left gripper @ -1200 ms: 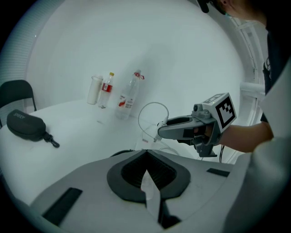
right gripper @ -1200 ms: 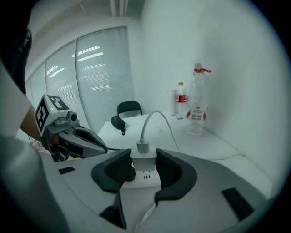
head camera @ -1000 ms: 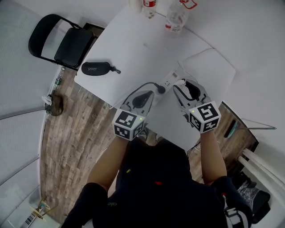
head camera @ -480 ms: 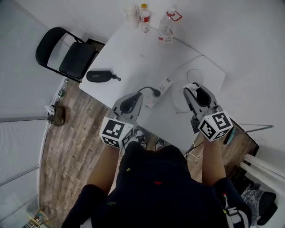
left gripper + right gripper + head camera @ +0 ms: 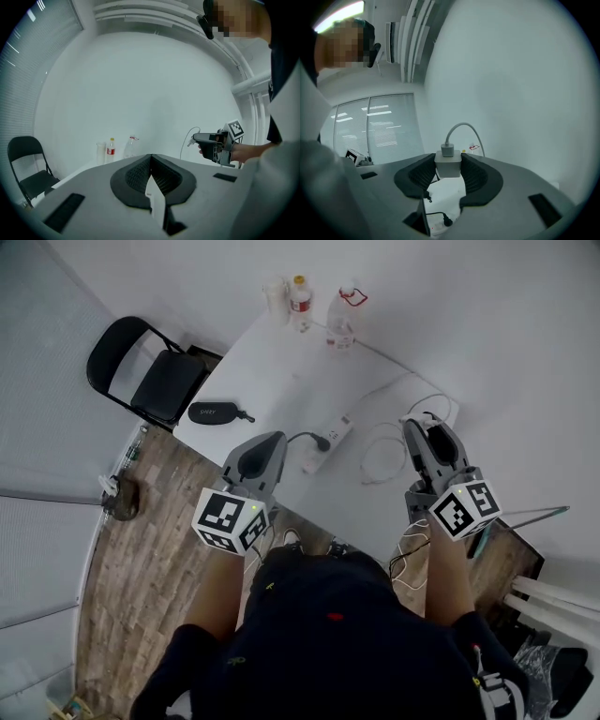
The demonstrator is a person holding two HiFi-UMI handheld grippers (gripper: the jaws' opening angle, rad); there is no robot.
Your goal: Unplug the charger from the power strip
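White charger (image 5: 448,168) clamped in right tool (image 5: 424,427), held well above tabletop (image 5: 281,381), apart from power strip (image 5: 328,439) lying there: unplugged condition met. Left tool (image 5: 150,158) pressed together, empty, raised; strip likely needs no bracing.

Counter (image 5: 272,371): plain white on my feed.
Power strip (image 5: 339,427): white, with a black plug (image 5: 321,441) and black cord.
Charger (image 5: 449,165): pale grey-white block; its cable (image 5: 464,129) is white.
Right gripper (image 5: 424,427): grey shell; jaws black, ribbed inside.
Left gripper (image 5: 267,442): the same grey, the same black ribbed jaws.
Marker cubes (image 5: 228,519): white faces with black square patterns; I see one on each gripper.
Folding chair (image 5: 150,371): black.
Glasses case (image 5: 214,412): black.
Small bottle (image 5: 300,298): red label, yellow cap.
Large bottle (image 5: 339,320): clear, with red at neck and label.
Cup (image 5: 275,296): whitish.
Floor (image 5: 141,559): brown wood planks.
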